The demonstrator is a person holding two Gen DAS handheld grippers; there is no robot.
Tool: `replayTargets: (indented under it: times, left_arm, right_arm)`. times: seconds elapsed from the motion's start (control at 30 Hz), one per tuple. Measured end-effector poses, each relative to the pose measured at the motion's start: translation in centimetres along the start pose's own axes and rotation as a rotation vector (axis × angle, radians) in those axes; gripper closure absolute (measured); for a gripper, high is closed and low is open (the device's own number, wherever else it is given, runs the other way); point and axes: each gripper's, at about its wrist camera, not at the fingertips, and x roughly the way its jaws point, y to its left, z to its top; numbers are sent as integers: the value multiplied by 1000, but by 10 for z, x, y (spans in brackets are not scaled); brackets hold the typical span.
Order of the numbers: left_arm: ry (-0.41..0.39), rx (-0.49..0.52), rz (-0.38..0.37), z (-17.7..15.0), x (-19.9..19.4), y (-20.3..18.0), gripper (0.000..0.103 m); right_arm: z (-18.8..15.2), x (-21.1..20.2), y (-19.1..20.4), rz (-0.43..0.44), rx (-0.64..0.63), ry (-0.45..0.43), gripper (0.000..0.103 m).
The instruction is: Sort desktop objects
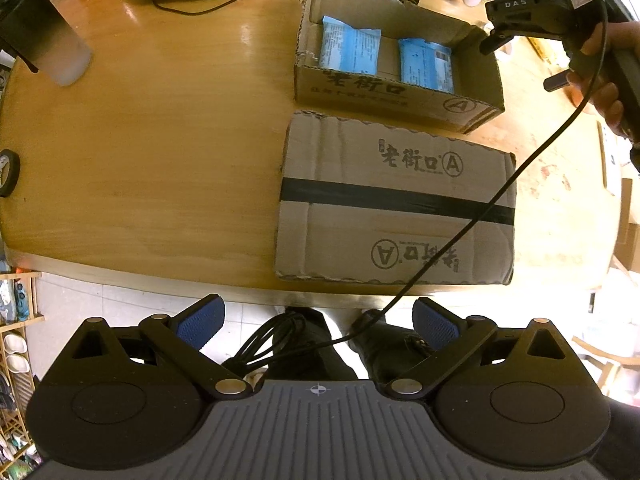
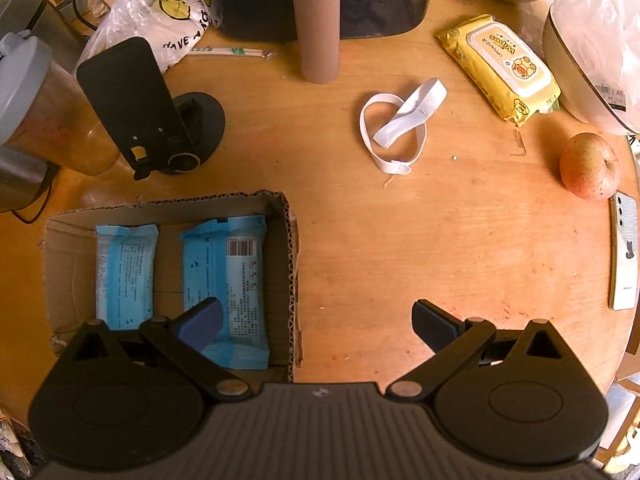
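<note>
Right wrist view | right tool (image 2: 316, 320) spread wide, empty, over the open box's (image 2: 290, 240) rim | two blue packets (image 2: 224, 280) inside | risk: dangling cable (image 1: 520, 168) possibly snagging cardboard | left tool (image 1: 318, 320) likewise apart, off the table (image 1: 160, 140).

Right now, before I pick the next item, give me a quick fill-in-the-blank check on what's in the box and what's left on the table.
1. The open cardboard box holds ____ blue packets.
2. Both the left gripper and the right gripper have their jaws ____.
3. The apple lies on the table, ____ the box.
4. The pack of wipes outside the box is ____ in colour.

Missing words: two; open; outside; yellow
</note>
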Motion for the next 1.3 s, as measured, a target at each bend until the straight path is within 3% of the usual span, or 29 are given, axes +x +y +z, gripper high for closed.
replayTargets:
  times: [0.73,1.3]
  left_arm:
    - [0,-31,-4,6,2,8,0]
    - [0,-38,-4,13,6,10,0]
  right_arm:
    - [-34,-5,-3,41,-5,22,0]
    - [-100,-19,-7,85,-50,43,0]
